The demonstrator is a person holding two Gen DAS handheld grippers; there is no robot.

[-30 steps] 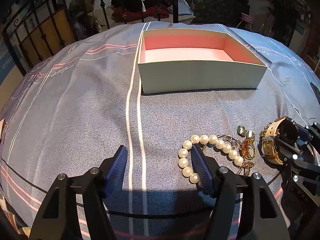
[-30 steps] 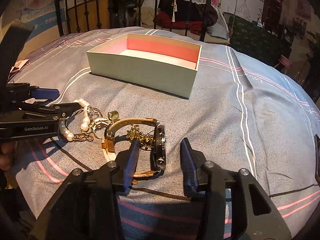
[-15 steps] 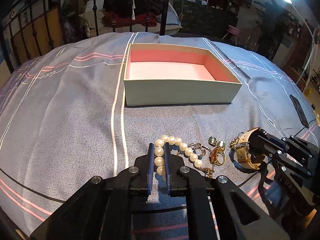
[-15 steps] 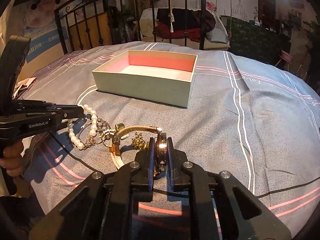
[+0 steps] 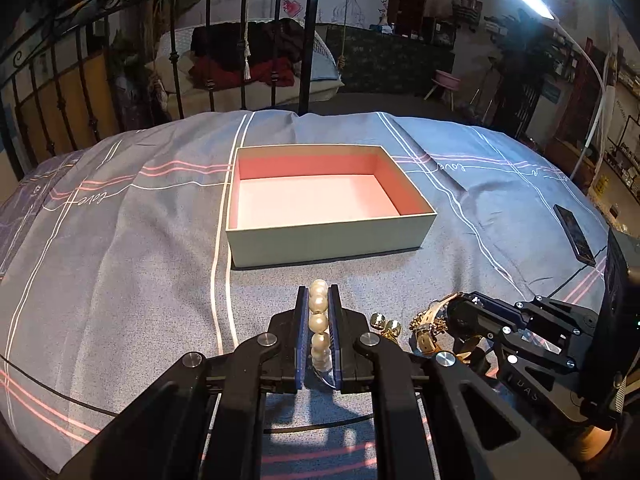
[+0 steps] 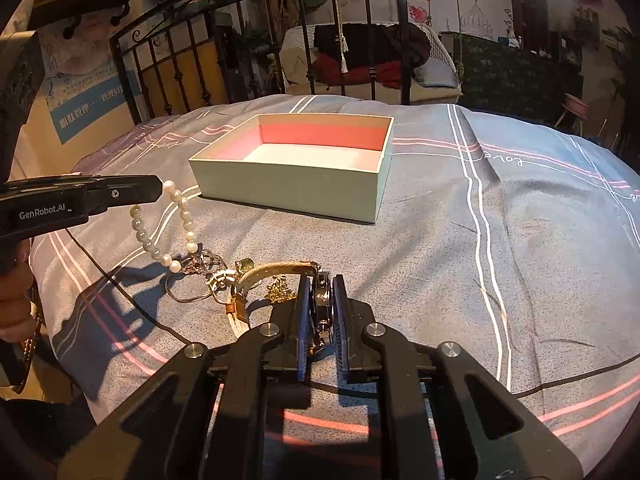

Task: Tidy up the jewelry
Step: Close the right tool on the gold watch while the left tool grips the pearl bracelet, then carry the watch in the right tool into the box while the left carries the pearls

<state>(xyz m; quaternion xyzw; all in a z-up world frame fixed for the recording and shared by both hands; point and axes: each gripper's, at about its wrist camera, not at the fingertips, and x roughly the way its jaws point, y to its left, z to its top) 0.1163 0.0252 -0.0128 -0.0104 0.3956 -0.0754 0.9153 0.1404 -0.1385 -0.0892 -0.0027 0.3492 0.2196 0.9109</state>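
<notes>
2 grippers level, side by side: left gripper (image 5: pixel 318 322) clamps pearl bracelet (image 6: pixel 181 222), right gripper (image 6: pixel 321 312) clamps watch (image 6: pixel 322 300).

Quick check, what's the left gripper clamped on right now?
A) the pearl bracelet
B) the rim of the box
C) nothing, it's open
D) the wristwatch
A: the left gripper is shut on the pearl bracelet, whose loose loop hangs from it in the right wrist view.
</notes>
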